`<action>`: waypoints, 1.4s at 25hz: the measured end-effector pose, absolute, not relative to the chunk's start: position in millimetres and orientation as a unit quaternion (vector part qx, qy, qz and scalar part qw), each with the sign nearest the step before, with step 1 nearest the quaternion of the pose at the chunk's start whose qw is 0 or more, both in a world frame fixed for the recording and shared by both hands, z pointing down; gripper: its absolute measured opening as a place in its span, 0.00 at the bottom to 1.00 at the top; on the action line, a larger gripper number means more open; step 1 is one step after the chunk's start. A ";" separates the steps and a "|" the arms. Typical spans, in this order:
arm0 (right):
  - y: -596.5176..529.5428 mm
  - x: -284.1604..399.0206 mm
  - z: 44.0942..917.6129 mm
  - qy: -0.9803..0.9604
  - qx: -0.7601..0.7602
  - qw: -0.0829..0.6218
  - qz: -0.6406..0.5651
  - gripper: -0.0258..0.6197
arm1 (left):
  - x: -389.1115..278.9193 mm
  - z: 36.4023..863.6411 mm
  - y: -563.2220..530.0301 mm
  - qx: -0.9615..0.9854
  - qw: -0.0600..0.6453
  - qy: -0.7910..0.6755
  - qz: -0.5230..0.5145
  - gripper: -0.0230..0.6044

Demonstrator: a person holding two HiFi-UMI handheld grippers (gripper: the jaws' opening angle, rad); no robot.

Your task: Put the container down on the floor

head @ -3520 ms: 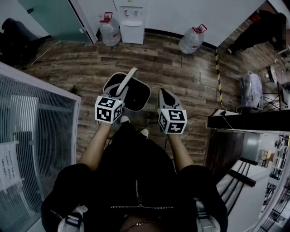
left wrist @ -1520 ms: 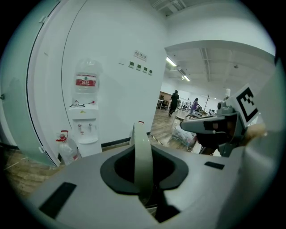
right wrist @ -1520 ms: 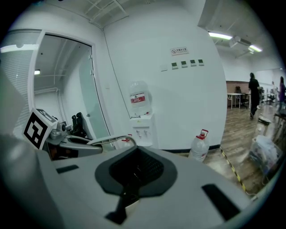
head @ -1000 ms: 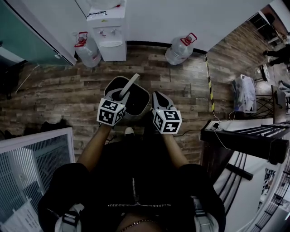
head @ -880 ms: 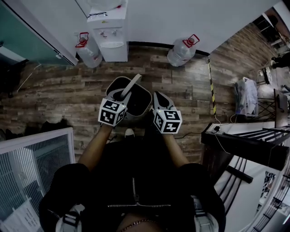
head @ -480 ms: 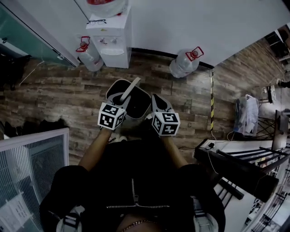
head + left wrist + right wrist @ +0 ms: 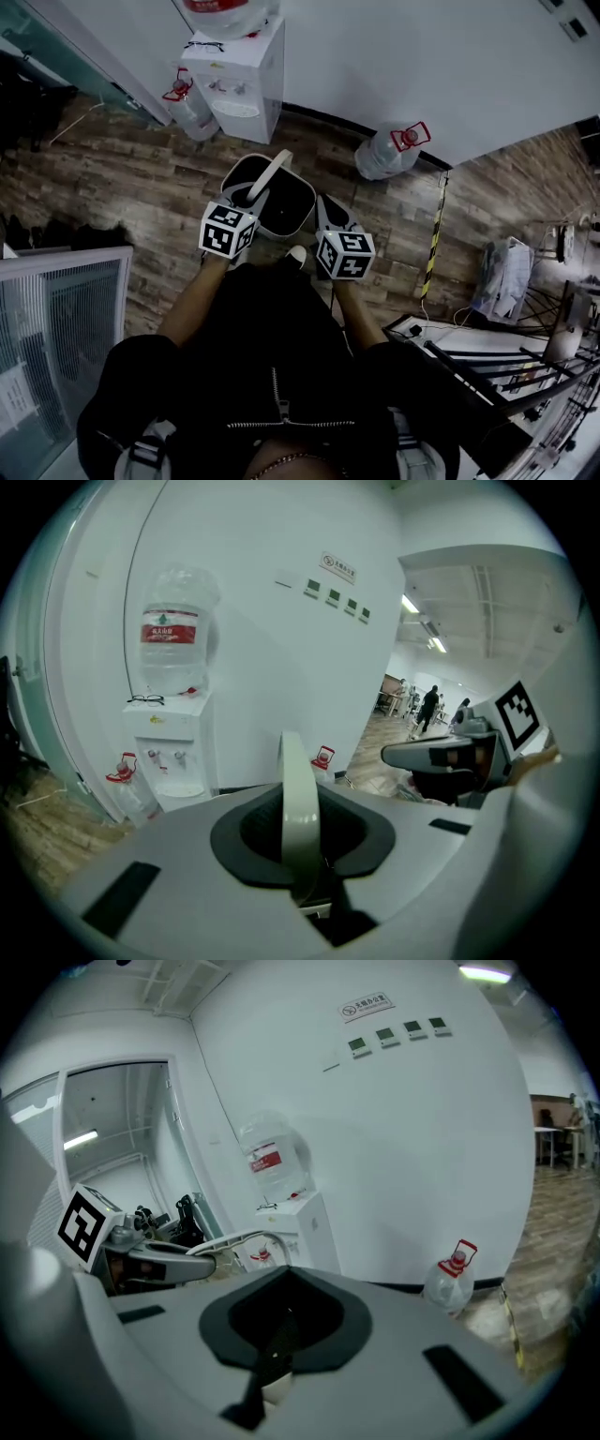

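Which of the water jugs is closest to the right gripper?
The floor jug right of the dispenser; the others sit atop it and at its left.

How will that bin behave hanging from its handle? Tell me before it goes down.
Probably light: the left gripper alone carries the bin by its thin handle. Likely to swing, hanging from that one strap. The handle looks stiff: it holds its arch.

Head camera steeply down; both others toward dispenser [image 7: 239,80]
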State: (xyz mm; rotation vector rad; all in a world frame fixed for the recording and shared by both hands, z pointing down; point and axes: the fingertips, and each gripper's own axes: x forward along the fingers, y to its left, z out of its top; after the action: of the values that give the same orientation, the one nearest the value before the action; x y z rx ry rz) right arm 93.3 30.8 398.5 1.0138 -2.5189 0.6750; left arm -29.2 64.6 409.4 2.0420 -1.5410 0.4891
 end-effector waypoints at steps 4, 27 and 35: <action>13.7 108.9 401.9 -0.885 0.357 0.172 0.245 0.06 | -20.1 409.2 43.3 0.753 0.267 -0.574 0.182 0.13; -143.7 101.9 410.0 -0.865 0.389 0.201 0.244 0.06 | -12.7 445.2 -125.7 0.784 0.276 -0.519 0.196 0.13; -202.2 79.9 419.8 -0.854 0.398 0.216 0.256 0.06 | -20.3 461.2 -192.7 0.792 0.287 -0.498 0.205 0.13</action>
State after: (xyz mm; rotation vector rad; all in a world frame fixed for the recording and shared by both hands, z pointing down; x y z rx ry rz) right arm 79.9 -202.2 419.8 1.1032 -2.3677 0.7089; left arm -20.3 -192.7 461.2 2.1173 -1.3295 0.5487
